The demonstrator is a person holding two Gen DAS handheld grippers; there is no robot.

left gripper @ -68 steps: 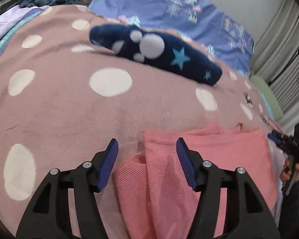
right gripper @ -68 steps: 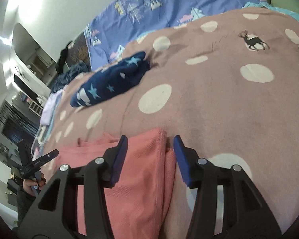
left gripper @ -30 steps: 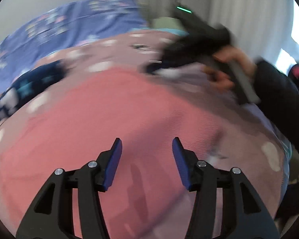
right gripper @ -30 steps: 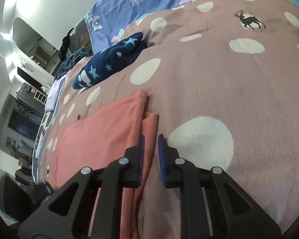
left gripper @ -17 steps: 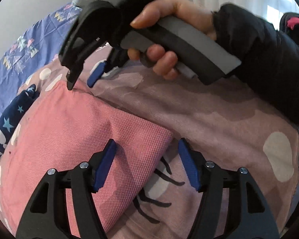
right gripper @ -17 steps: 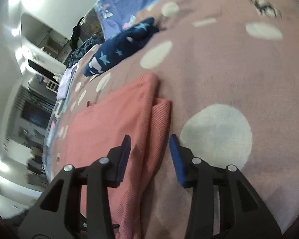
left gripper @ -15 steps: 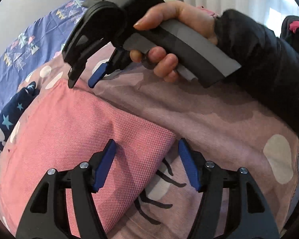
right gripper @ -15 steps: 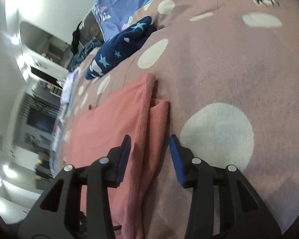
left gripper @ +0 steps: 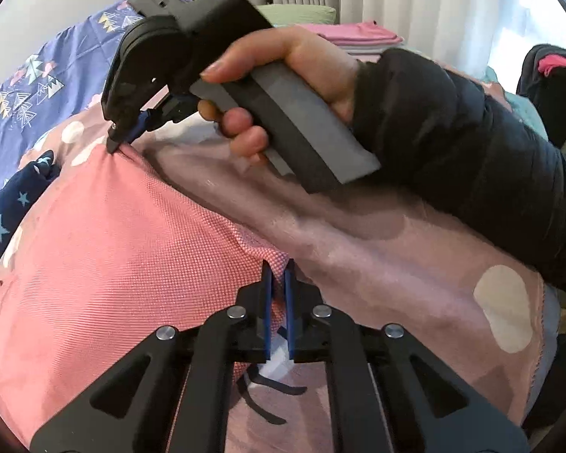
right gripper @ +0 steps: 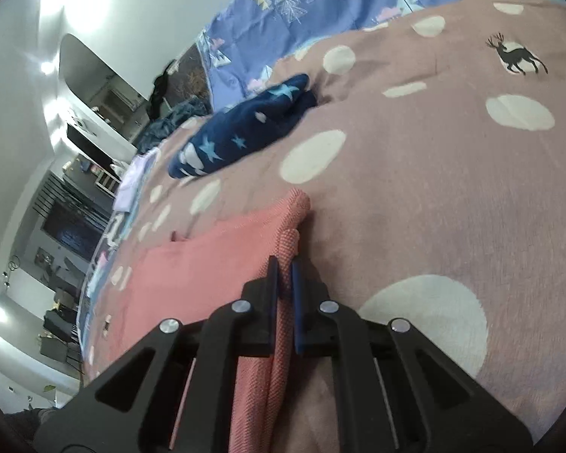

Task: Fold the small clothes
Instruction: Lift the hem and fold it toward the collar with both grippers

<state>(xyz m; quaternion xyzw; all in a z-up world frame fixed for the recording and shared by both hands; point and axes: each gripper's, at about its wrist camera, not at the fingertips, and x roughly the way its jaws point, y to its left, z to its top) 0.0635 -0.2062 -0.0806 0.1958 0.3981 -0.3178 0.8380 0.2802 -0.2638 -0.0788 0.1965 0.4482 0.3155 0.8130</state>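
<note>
The pink garment (left gripper: 105, 264) lies flat on the dotted blanket (right gripper: 415, 196), already doubled over at least once: in the right wrist view two layers show stacked at its edge, so the first fold looks done and a further fold, perhaps more, seems still to come. Both grippers are set for that next step. The left gripper (left gripper: 277, 283) has its fingers pressed together on a corner of the pink garment at about 6 o'clock in its own view, the cloth puckering into a small peak between the blue pads. The right gripper (right gripper: 283, 275) is likewise clamped on the folded edge of the garment, the layers running down between its fingers toward 6 o'clock. In the left wrist view that same right gripper appears at 10 o'clock, nose tipped down onto the far corner of the cloth, held in a bare hand (left gripper: 283, 75) with a black sleeve (left gripper: 471, 158) running off toward 3 o'clock. The two grips sit at neighbouring corners along one side, which suggests that side will be lifted and carried across. A folded navy star-print garment (right gripper: 245, 128) rests well apart at 11 o'clock in the right wrist view, looking finished.
</note>
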